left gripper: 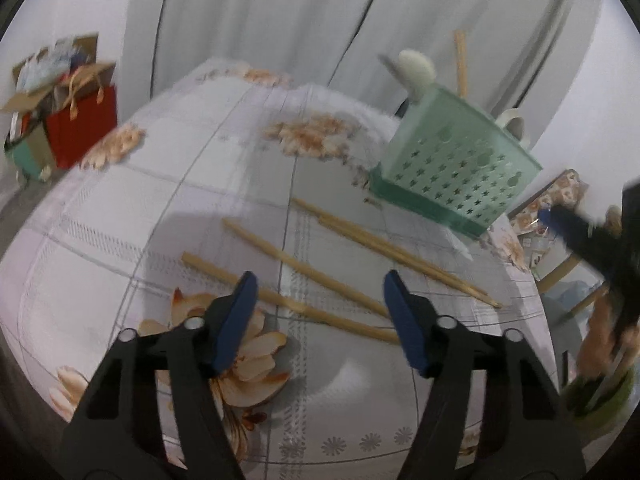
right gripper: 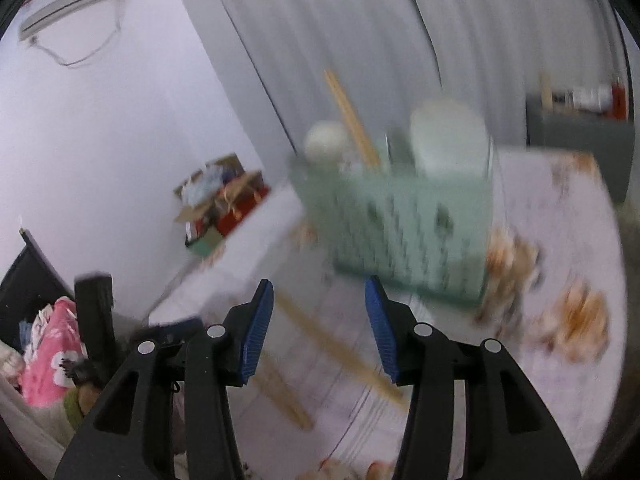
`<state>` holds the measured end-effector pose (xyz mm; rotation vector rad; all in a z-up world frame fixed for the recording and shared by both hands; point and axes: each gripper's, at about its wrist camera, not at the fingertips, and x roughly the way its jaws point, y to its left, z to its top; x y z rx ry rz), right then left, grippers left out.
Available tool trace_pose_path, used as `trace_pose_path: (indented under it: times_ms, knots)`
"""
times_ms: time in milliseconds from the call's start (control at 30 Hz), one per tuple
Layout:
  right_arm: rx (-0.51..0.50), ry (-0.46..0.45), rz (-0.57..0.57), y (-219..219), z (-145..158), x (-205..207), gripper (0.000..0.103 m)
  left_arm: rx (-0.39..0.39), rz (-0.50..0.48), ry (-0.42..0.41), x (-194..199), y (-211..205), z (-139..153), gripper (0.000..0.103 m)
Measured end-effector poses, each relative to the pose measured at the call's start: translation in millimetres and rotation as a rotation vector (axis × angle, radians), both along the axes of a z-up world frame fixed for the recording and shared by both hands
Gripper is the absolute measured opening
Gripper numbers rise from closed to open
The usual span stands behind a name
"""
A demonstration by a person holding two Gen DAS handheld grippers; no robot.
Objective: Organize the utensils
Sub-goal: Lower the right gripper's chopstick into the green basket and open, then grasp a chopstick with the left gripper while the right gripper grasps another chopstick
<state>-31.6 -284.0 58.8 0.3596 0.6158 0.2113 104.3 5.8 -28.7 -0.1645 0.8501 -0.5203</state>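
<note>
Evidently mid-collection, seen from the left wrist: left hand-held gripper (left gripper: 318, 294) released, nothing between the blue pads, hanging over several loose wooden chopsticks (left gripper: 304, 268) scattered on the floral-clothed desk (left gripper: 120, 248). Green perforated utensil basket (left gripper: 452, 160) farther back to the right, already holding a chopstick and pale utensils. Next, likely: lower onto the nearest stick and pinch across its width.

From the right wrist, heavily blurred: right hand-held gripper (right gripper: 320, 320) also released and empty, aimed at chopsticks (right gripper: 340, 344) just short of the basket (right gripper: 408, 228). No readable writing or brand anywhere.
</note>
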Motion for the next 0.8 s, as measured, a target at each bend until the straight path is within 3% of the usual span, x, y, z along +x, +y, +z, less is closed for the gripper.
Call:
trace_pose_path:
  times_ms: [167,367,467,533,800]
  knots:
    - [0.023,-0.003,0.003,-1,-8,-9,0.047,0.004,0.104,0.173,15,4,-18,0.038]
    - [-0.002,-0.015,0.016,-1,-5,-12,0.047,0.046,0.171,0.186,25,-4,-19,0.032]
    - [-0.006,-0.028,0.013,-1,-4,-15,0.047,0.1,0.182,0.171,31,-11,-19,0.023]
    - [-0.007,-0.033,0.012,-1,-5,-17,0.047,0.134,0.183,0.156,34,-15,-19,0.016]
    - [-0.037,-0.022,0.021,5,-7,-25,0.047,0.163,0.148,0.113,42,-14,-18,0.011]
